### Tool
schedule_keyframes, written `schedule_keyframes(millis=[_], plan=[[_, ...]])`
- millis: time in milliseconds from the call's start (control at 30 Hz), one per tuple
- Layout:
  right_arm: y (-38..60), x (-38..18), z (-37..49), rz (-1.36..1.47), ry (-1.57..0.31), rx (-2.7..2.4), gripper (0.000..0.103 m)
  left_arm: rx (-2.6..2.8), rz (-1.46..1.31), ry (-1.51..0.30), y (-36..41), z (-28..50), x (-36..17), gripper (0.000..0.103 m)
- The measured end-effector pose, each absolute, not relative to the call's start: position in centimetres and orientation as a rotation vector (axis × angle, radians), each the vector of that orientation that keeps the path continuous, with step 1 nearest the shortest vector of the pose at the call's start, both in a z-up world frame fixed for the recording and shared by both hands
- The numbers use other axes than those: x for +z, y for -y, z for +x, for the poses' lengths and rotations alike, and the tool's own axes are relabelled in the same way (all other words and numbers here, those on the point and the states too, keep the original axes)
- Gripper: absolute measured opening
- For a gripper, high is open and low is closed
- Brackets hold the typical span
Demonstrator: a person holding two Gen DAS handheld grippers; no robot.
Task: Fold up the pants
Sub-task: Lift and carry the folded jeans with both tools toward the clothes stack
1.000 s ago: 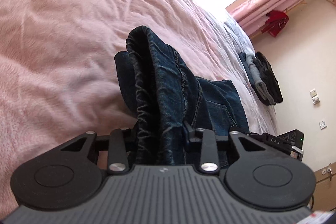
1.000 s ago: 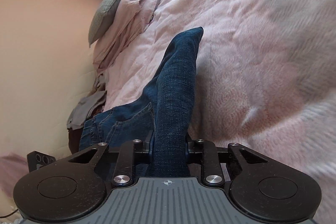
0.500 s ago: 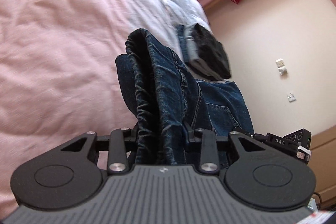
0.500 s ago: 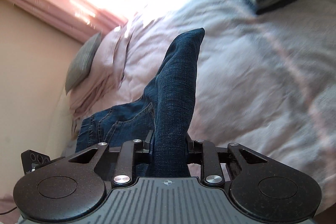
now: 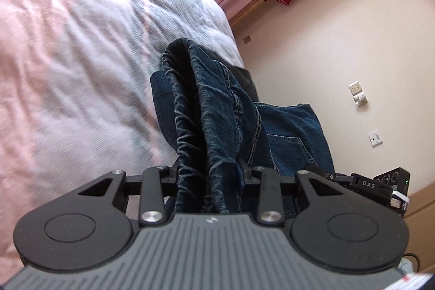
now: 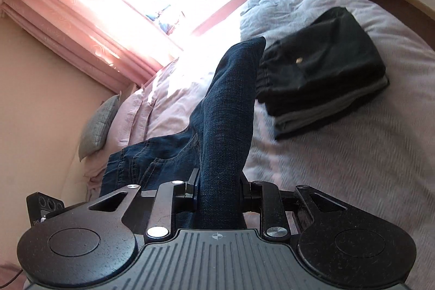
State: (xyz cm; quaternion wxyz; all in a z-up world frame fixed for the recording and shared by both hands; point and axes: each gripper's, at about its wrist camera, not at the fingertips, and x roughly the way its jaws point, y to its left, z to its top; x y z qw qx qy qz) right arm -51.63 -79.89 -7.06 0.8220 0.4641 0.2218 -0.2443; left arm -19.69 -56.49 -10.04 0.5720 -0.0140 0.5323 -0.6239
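Dark blue jeans (image 5: 212,110) are held up off the pink bed (image 5: 68,67). My left gripper (image 5: 209,175) is shut on a bunched, gathered part of the jeans, which rises between its fingers; a back pocket shows to the right. In the right wrist view, my right gripper (image 6: 217,189) is shut on a smooth folded length of the jeans (image 6: 225,110), with the waistband part trailing off to the left. The fingertips of both grippers are hidden by the denim.
A stack of folded dark and grey clothes (image 6: 323,78) lies on the bed (image 6: 353,148) right of the held jeans. A grey pillow (image 6: 99,124) leans by the wall. Pink curtains (image 6: 81,18) frame a bright window. A wall with sockets (image 5: 375,137) stands at the right.
Both grippers have swung with the jeans toward the window end of the bed. The folded stack has come closer in the right wrist view and slipped behind the jeans in the left one.
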Motion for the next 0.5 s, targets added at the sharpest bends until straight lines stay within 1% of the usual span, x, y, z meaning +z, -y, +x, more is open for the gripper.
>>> schedule_keyframes(millis=[200,367,500], plan=[[92.7,-5.0,-53.9,0.923,-0.430,-0.494,0.021,-1.466,-0.075,-1.169,68.3,-24.4,-8.1,0.029],[100.7,-4.1,-54.3,0.901,-0.373,-0.499,0.021,-1.489,-0.052,-1.105,77.7,-25.6,-6.3,0.029],[105.5,-4.3,-53.8,0.895,-0.339,-0.503,0.021,-1.511,-0.033,-1.057,83.4,-25.5,-5.6,0.029]])
